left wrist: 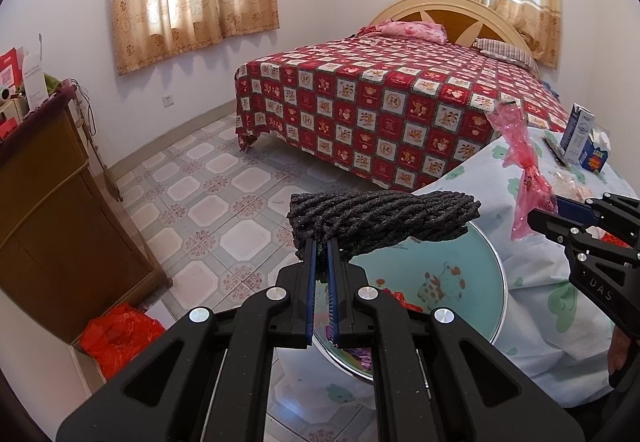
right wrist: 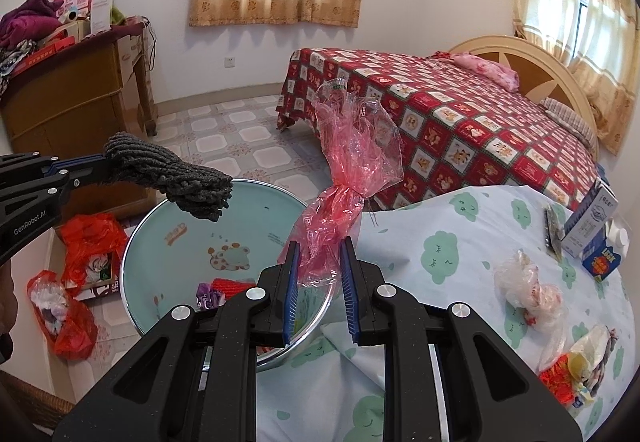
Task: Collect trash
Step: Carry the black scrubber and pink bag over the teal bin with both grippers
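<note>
Grey knitted cloth (left wrist: 380,220) is clamped between the nearly closed fingers of the left gripper (left wrist: 322,262), at the centre of the left wrist frame, hanging above a pale blue basin (left wrist: 472,274). Crinkled pink plastic wrap (right wrist: 344,178) is pinched in the narrowly parted fingers of the right gripper (right wrist: 318,270), mid-frame in the right wrist view, at the basin's right rim. More wrappers (right wrist: 528,294) are seen lower right on the cloth-covered desk (right wrist: 448,250), near a milk carton (right wrist: 592,220)

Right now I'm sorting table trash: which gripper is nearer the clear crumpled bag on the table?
Right. The right gripper is beside the clear bag; the left gripper is across the basin.
</note>
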The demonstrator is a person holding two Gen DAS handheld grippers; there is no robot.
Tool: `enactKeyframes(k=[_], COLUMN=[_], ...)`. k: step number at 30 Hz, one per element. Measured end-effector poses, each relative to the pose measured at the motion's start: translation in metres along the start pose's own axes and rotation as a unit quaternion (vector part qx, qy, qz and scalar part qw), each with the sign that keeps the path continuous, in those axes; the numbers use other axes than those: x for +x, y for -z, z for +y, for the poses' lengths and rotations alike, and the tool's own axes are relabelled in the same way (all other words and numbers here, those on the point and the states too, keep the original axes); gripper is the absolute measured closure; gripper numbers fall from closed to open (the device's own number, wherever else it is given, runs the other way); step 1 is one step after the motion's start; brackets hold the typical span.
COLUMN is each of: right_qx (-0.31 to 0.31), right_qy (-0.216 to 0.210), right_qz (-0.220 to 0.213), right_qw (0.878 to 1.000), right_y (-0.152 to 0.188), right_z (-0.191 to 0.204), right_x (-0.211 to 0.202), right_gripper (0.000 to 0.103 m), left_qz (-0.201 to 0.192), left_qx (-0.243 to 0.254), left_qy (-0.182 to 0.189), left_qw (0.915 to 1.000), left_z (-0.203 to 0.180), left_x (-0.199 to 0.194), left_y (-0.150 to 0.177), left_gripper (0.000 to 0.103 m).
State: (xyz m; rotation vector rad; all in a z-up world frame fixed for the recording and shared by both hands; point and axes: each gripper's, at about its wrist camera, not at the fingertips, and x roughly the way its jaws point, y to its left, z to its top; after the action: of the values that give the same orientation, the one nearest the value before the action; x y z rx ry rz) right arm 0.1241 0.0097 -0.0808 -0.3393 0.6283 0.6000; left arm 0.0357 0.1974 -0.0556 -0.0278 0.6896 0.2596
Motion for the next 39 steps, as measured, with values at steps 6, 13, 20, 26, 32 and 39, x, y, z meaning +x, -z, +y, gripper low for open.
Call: enactKeyframes(k=[6, 13, 20, 26, 32, 39], right_qx=[0.0, -0.001, -0.002, -0.004, -0.004, -0.007], right_qy=[-0.001, 0.0, -0.001, -0.002, -0.003, -0.005], right_qz=[0.0, 0.001, 0.001, 0.002, 0.003, 0.005], right_qw=[1.0, 1.0, 1.0, 1.0, 1.0, 1.0], right_y=[0.0002, -0.0004, 0.0002, 0.0005, 0.0013, 0.0021], right_z=[0.0006, 0.0025, 0.0043, 0.005, 0.0067, 0.0086], right_x=[0.0011, 0.0011, 0.0009, 0.0006, 0.0008, 0.0031], right_gripper=[0.083, 0.083, 0.083, 0.083, 0.083, 0.083], left_qz=[0.0, 0.0, 0.001, 0.001, 0.001, 0.004], left_qx=[0.0, -0.001, 0.0, 0.0, -0.001, 0.0], left_qy=[0.0, 0.0, 0.001, 0.001, 0.001, 0.004], left_qw=[1.0, 1.0, 1.0, 1.0, 1.0, 1.0], left_z=[-0.0006, -0.0005, -0.0026, -0.0025, -0.0021, -0.0078], left_x=[0.0, 0.0003, 0.0003, 0.0004, 0.0006, -0.0004], left_y=[0.0, 0.0, -0.0007, -0.0008, -0.0009, 0.0018], left_gripper=[0.098, 0.098, 0.098, 0.098, 0.098, 0.098])
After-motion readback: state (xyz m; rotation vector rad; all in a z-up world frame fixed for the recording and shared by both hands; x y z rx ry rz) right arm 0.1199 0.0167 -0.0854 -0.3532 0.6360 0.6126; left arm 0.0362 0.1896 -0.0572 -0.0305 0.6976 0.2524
